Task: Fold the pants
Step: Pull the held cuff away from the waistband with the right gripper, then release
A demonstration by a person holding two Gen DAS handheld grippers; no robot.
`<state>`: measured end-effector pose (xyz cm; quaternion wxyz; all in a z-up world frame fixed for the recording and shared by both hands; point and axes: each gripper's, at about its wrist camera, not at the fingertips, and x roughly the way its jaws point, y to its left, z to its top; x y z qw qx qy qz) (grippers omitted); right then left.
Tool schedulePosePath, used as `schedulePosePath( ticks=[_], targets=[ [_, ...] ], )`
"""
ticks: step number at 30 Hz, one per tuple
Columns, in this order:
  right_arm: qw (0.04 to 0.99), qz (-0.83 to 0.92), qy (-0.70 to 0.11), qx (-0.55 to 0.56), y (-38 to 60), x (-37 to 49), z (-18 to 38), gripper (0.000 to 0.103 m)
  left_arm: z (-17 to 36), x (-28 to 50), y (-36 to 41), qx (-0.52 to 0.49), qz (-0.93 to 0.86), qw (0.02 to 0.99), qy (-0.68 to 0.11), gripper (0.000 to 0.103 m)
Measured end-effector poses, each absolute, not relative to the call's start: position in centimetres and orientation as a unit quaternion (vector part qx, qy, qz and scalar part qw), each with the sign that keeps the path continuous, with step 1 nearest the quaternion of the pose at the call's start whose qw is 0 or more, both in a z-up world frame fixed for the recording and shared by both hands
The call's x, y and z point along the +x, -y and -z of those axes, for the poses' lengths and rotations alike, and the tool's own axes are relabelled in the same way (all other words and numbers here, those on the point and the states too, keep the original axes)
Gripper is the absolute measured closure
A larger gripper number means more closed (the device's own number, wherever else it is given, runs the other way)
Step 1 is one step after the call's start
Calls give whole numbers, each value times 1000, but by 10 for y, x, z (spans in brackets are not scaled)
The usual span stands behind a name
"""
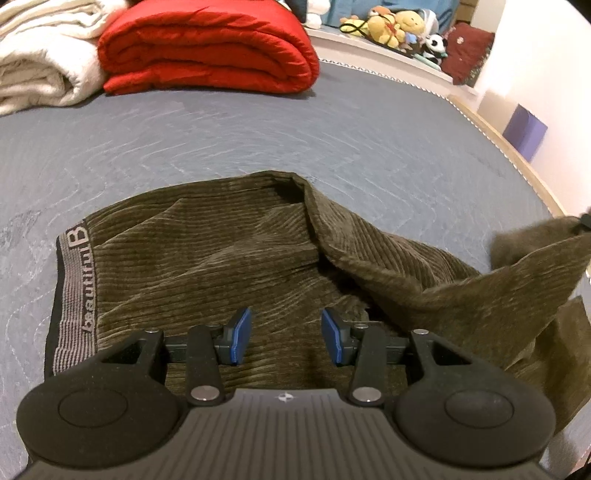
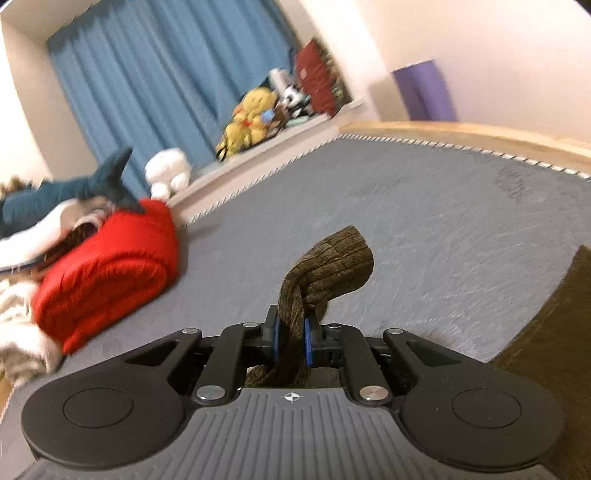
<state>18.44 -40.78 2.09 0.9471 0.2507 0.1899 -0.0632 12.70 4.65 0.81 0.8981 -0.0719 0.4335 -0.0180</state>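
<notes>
Olive corduroy pants (image 1: 221, 258) lie on the grey-blue bed (image 1: 221, 129), with the grey lettered waistband (image 1: 75, 291) at the left. My left gripper (image 1: 287, 338) is open and hovers just over the cloth near the waist, holding nothing. On the right one leg (image 1: 517, 295) is lifted off the bed and pulled up toward the frame edge. My right gripper (image 2: 291, 341) is shut on a bunched end of the pants (image 2: 328, 266), held above the bed (image 2: 406, 221). More olive cloth (image 2: 554, 332) shows at the right edge.
A folded red quilt (image 1: 207, 48) and a cream blanket (image 1: 40, 55) lie at the far side of the bed. Stuffed toys (image 1: 391, 26) sit on a ledge beyond. The wooden bed edge (image 1: 517, 155) runs along the right. The red quilt (image 2: 107, 269) is left of my right gripper.
</notes>
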Motion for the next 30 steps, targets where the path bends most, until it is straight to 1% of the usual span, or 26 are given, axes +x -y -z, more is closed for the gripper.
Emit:
schedulePosePath(
  ticks=[5, 9, 12, 14, 16, 18, 19, 20, 21, 22, 23, 24, 27, 30],
  targets=[
    [947, 121, -165, 247, 419, 173, -45, 91, -10, 127, -61, -90, 13, 896, -435, 56],
    [942, 177, -153, 243, 436, 186, -65, 91, -12, 130, -70, -102, 3, 895, -434, 56],
    [934, 215, -154, 241, 449, 213, -76, 91, -13, 133, -73, -111, -2, 894, -434, 56],
    [932, 247, -149, 220, 452, 238, -83, 91, -13, 135, -74, -115, -3, 893, -435, 56],
    [923, 295, -143, 200, 459, 270, -82, 91, -14, 137, -73, -116, -2, 893, -435, 56],
    [904, 341, -151, 207, 475, 304, -75, 91, -13, 137, -71, -113, 1, 893, -435, 56],
    [895, 357, -163, 213, 484, 321, -69, 88, -12, 137, -69, -111, 3, 893, -437, 56],
    [891, 356, -176, 221, 493, 338, -60, 82, -11, 137, -68, -109, 5, 892, -438, 56],
    [888, 349, -195, 227, 503, 353, -50, 71, -10, 138, -67, -107, 8, 892, -439, 56],
    [887, 342, -207, 231, 512, 361, -41, 57, -10, 137, -66, -105, 9, 892, -440, 56],
    [887, 337, -212, 235, 520, 363, -31, 52, -10, 137, -66, -104, 10, 892, -440, 55],
    [889, 330, -210, 235, 525, 360, -23, 48, -10, 138, -66, -103, 11, 892, -440, 53],
    [905, 298, -196, 234, 535, 339, 3, 43, -8, 139, -66, -102, 11, 892, -440, 52],
    [899, 287, -221, 245, 551, 315, 39, 42, -7, 140, -64, -101, 13, 891, -442, 52]
  ],
)
